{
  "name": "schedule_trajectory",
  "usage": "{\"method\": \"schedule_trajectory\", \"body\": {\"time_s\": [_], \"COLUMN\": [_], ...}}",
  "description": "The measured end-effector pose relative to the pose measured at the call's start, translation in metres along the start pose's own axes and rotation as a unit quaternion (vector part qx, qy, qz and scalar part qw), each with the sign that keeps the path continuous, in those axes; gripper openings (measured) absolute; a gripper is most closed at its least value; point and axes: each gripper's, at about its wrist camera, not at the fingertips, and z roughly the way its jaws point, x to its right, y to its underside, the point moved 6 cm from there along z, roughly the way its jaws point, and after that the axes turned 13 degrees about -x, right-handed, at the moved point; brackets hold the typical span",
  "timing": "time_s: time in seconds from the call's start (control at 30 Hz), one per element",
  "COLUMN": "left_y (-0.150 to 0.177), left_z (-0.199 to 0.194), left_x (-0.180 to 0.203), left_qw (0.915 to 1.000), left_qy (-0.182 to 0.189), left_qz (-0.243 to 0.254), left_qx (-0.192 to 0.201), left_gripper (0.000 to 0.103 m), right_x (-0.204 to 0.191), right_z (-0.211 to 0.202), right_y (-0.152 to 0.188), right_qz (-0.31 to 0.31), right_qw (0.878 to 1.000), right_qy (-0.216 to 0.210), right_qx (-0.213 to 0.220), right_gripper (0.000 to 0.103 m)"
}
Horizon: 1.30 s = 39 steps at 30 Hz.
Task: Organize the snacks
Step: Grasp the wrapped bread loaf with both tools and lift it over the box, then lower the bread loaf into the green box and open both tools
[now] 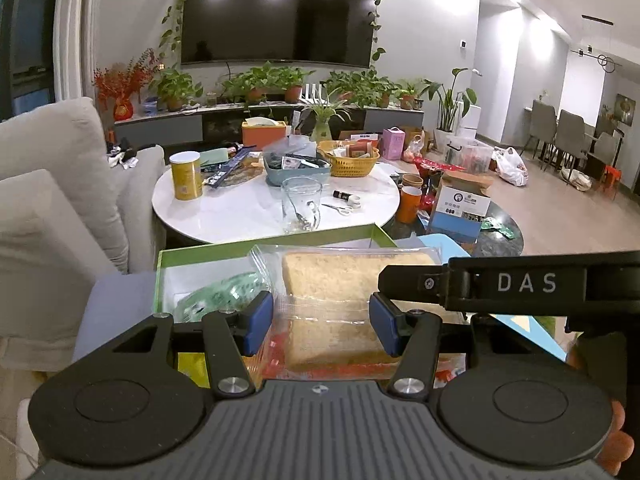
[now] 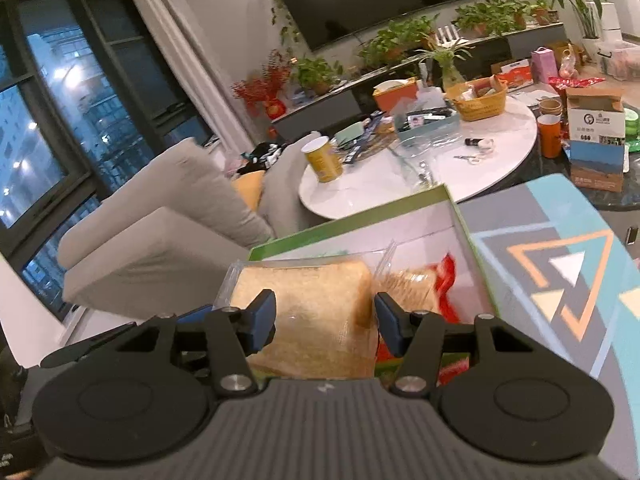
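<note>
A green-rimmed box (image 1: 280, 240) with a white inside lies just ahead, holding a green packet (image 1: 216, 300) and a red packet (image 2: 444, 276). In the left wrist view my left gripper (image 1: 322, 322) is shut on a bread pack (image 1: 332, 344) in clear wrap, blue pads against its sides. One of the right gripper's fingers (image 1: 412, 280) reaches across from the right over the bread. In the right wrist view my right gripper (image 2: 324, 318) is shut on a bread pack (image 2: 312, 296) too. I cannot tell if it is the same pack. Another bread piece (image 2: 408, 286) sits to its right.
Beyond the box stands a round white table (image 1: 248, 208) with a yellow can (image 1: 186, 176), a glass jug (image 1: 301, 206), a yellow basket (image 1: 352, 160) and a blue tub (image 1: 296, 170). A grey sofa (image 1: 52, 184) is on the left. A patterned surface (image 2: 560, 272) borders the box on the right.
</note>
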Motion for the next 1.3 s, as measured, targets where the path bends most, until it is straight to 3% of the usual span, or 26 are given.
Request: {"method": "schedule_trajectory", "body": {"time_s": [0.47, 1.3], "left_y": [-0.029, -0.051], "left_z": [0.071, 0.105], "left_x": [-0.011, -0.011], "left_qw": [0.9994, 0.9983], "left_qy": [-0.014, -0.018], "left_qz": [-0.009, -0.005], "left_qx": [-0.03, -0.054], "left_gripper": [0.05, 0.053], "right_x": [0.027, 0.04], "right_z": [0.037, 0.057], "right_y": [-0.028, -0.053], "right_qz": [0.008, -0.006], "right_qw": [1.0, 0.999], "right_qy": [0.011, 0.04], "right_qx": [-0.019, -0.018], "right_gripper": [0.06, 0.06]}}
